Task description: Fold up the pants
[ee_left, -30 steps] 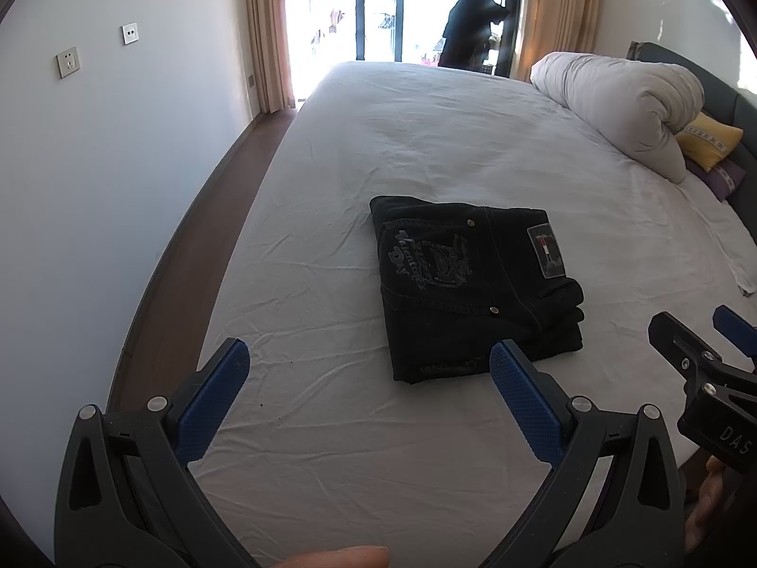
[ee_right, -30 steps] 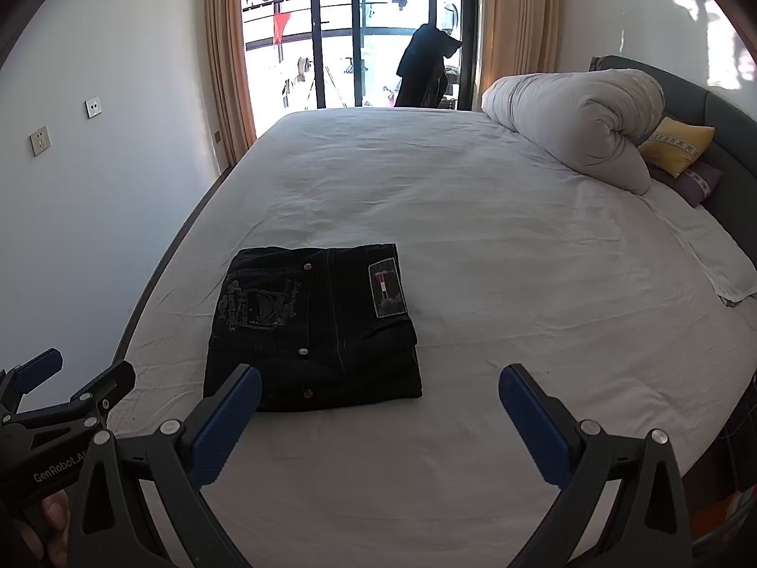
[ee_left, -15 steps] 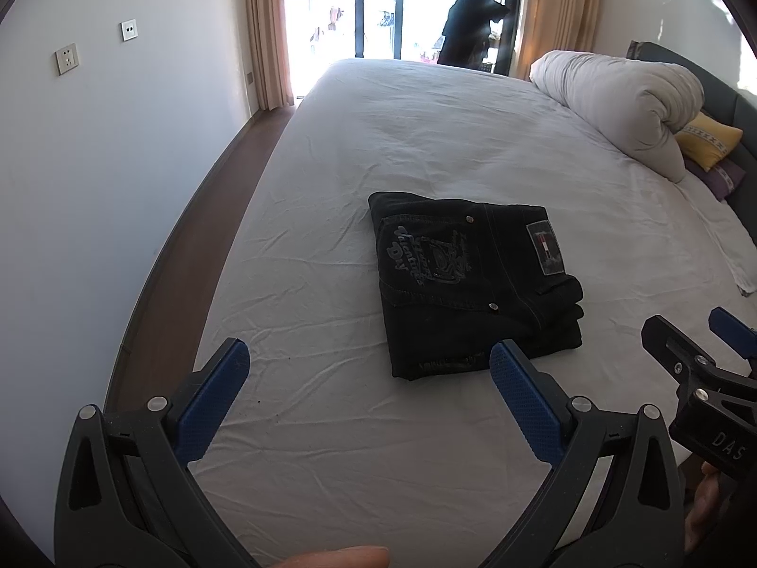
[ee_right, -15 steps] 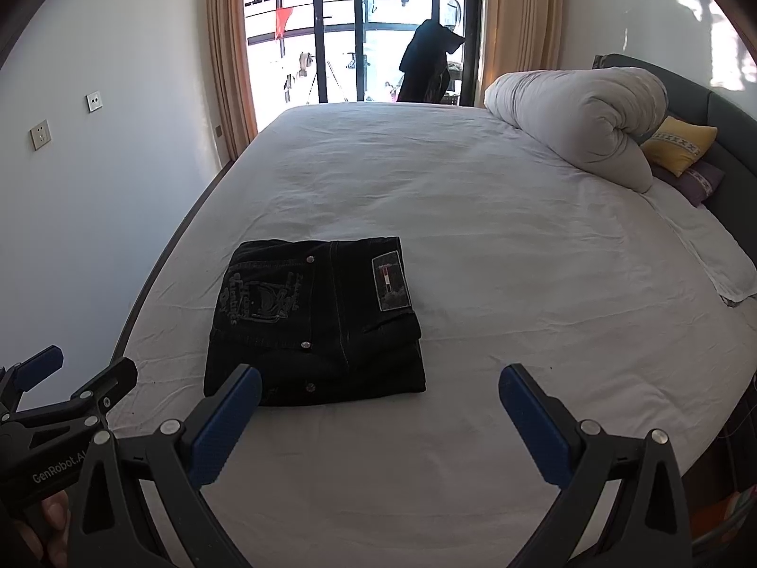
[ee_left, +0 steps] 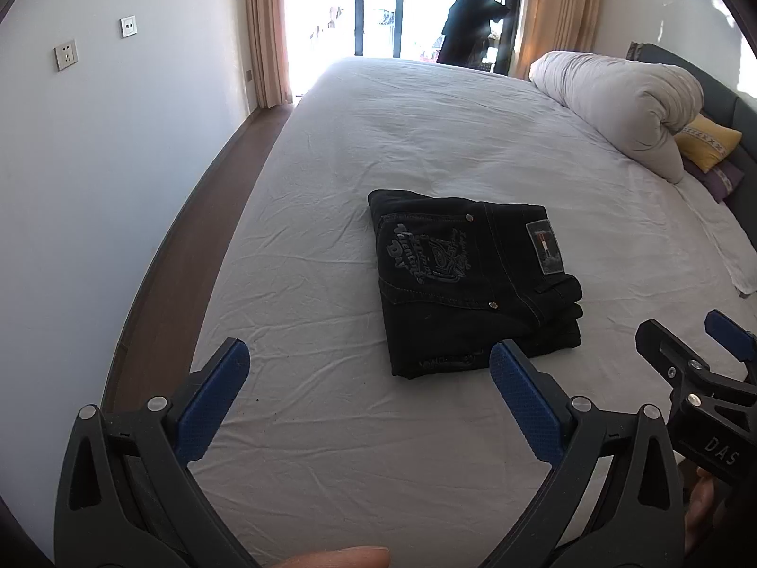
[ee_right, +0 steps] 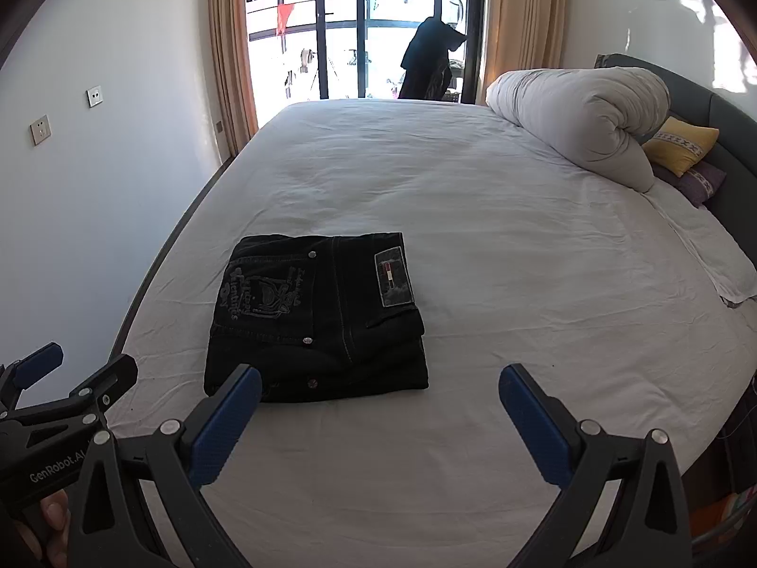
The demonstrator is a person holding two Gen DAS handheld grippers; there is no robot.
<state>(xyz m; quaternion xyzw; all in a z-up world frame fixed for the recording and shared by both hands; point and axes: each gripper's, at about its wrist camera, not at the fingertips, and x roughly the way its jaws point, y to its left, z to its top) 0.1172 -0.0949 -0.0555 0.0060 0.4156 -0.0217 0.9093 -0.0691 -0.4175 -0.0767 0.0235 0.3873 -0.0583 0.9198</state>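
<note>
Both tools hang above the near edge of the bed with their jaws spread wide and nothing between them. The left gripper (ee_left: 369, 402) has its two blue pads well apart; the pants (ee_left: 473, 284) lie just past them at about one o'clock, the right pad overlapping their near corner in the view, whether it touches I cannot tell. The right gripper (ee_right: 378, 419) is released too, and from it the pants (ee_right: 317, 317) sit at about eleven o'clock, their near edge just beyond the left pad.

There is one pair of pants, black, folded into a compact rectangle several layers thick, lying flat on the white sheet of the bed (ee_right: 520, 284). A grey embroidered pocket faces up toward the nine o'clock side, and one label patch (ee_right: 394, 276) lies near the three o'clock edge.

Each tool shows in the other's camera: the right one at the left view's four o'clock rim, the left one at the right view's eight o'clock rim. Between jaws and pants is only bare sheet.

Farther out, at two o'clock, lies one rolled duvet (ee_right: 582, 128), with one yellow pillow (ee_right: 681, 144) and one purple pillow (ee_right: 700, 182) behind it. At twelve o'clock stands a window (ee_right: 359, 23) with two curtains; two wall sockets sit at ten o'clock.
</note>
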